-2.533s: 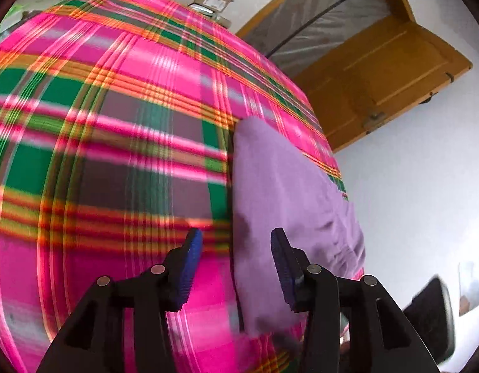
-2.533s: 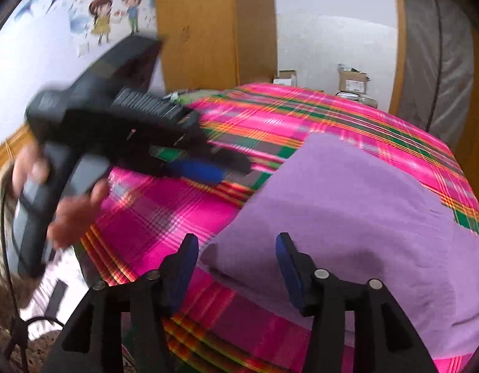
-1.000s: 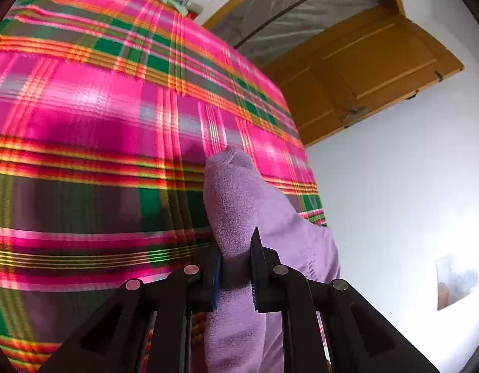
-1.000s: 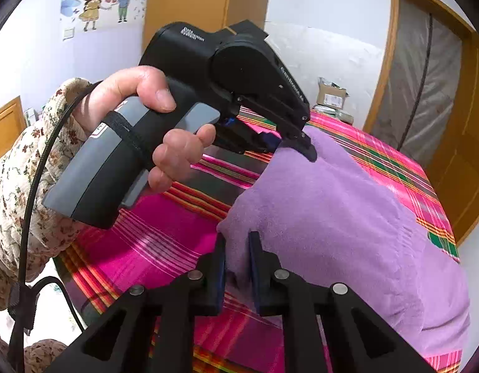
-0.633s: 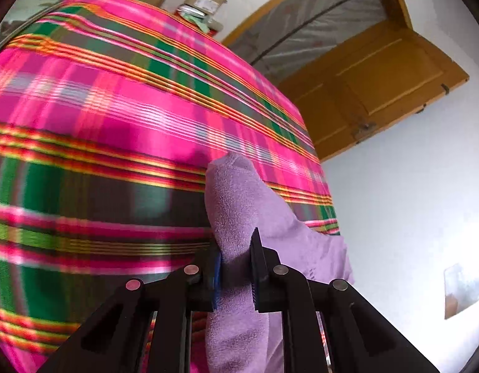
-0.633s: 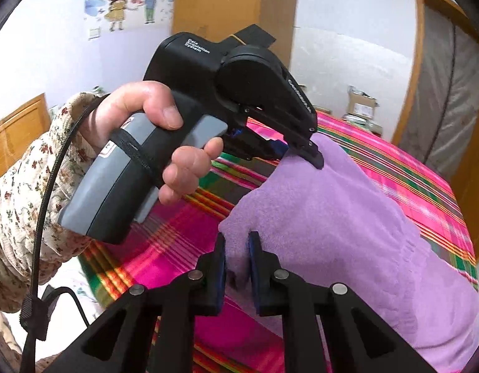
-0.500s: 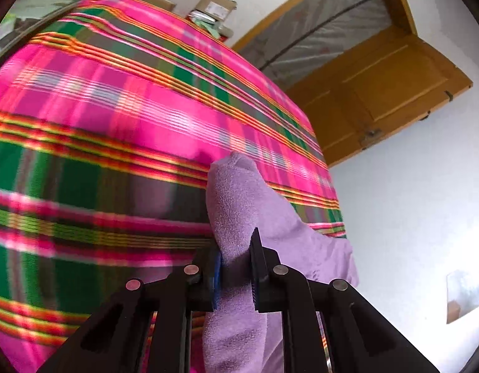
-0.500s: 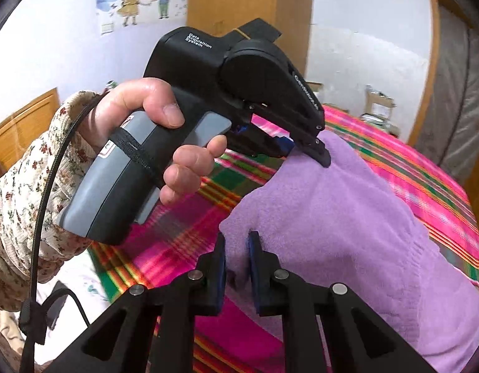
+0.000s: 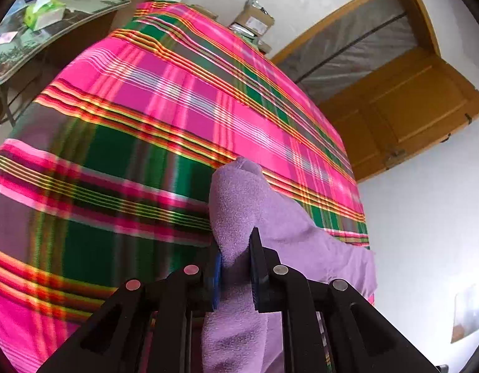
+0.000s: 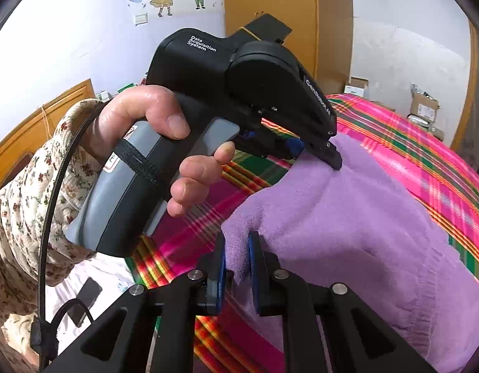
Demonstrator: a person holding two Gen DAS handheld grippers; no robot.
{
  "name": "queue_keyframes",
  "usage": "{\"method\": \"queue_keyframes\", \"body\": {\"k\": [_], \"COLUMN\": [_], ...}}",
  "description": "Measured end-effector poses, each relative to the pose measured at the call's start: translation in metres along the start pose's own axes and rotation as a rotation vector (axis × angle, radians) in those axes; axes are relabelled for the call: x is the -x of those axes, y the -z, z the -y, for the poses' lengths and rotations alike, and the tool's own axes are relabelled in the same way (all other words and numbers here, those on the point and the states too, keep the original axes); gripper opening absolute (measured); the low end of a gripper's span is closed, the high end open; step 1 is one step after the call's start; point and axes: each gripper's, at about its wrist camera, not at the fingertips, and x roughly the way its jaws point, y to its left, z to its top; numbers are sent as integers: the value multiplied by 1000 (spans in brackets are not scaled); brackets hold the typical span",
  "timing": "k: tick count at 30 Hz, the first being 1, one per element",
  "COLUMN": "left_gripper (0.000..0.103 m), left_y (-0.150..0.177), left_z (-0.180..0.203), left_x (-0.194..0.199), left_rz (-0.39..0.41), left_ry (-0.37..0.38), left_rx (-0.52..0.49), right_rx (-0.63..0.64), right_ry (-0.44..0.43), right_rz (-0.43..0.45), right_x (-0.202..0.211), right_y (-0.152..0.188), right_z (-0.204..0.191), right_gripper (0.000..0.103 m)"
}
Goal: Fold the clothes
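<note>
Purple fleece garment (image 10: 348,223), fuzzy; both hand-held grippers (image 9: 234,267) (image 10: 236,267) pinching its corners.

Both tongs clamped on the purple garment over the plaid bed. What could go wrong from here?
1. Each grip takes only a small bunch of fabric near an edge: left tongs, right tongs. The fleecy purple garment could slip out under tension.
2. Its far end trails toward the edge of the plaid bedspread, so it may slide off the bed.
3. The left hand sits close to the right tongs; they might collide.
</note>
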Motion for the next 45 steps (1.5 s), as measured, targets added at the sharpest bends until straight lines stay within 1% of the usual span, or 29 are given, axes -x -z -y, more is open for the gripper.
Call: {"method": "queue_keyframes", "body": {"k": [3, 6, 7, 9, 11, 15, 17, 20, 23, 26, 29, 32, 34, 37, 41, 43, 45], "left_gripper": [15, 15, 15, 15, 16, 19, 24, 24, 24, 24, 24, 24, 30, 31, 31, 31, 31], "left_y": [-2, -2, -1, 1, 2, 3, 4, 8, 14, 22, 29, 36, 44, 55, 73, 82, 90], "left_z": [-7, -15, -16, -18, -18, -16, -14, -9, -3, 9, 18, 31, 47, 71, 102, 119, 133], "left_x": [5, 7, 6, 1, -2, 0, 2, 8, 18, 32, 48, 61, 62, 53, 28, 13, 0], "left_rz": [10, 20, 17, 9, 10, 15, 21, 43, 70, 120, 175, 229, 242, 224, 155, 109, 76], "left_ry": [-22, -34, -44, -67, -80, -101, -117, -138, -156, -196, -205, -207, -198, -150, -105, -80, -53], "left_rx": [9, 18, 14, 7, 4, -2, -5, -12, -25, -39, -39, -47, -82, -129, -202, -247, -275], "right_rx": [3, 8, 4, -19, -51, -69, -78, -107, -118, -134, -179, -244, -286, -371, -430, -445, -448], "right_ry": [-27, -51, -59, -81, -98, -122, -130, -159, -164, -158, -126, -52, 6, 124, 284, 333, 363], "right_rz": [-1, 3, -8, -38, -57, -65, -72, -66, -31, 10, 54, 88, 99, 87, 17, 2, -16], "right_x": [-5, -19, -26, -26, -39, -40, -39, -30, -12, 10, 32, 56, 71, 83, 95, 104, 110], "right_y": [-6, -16, -17, -11, -13, -16, -17, -17, -15, -9, -2, 18, 30, 52, 83, 98, 111], "right_z": [-6, 6, 11, 7, 26, 33, 36, 43, 54, 64, 83, 109, 123, 157, 186, 196, 198], "right_gripper": [14, 14, 14, 14, 15, 18, 18, 18, 22, 23, 23, 23, 23, 23, 23, 23, 23]}}
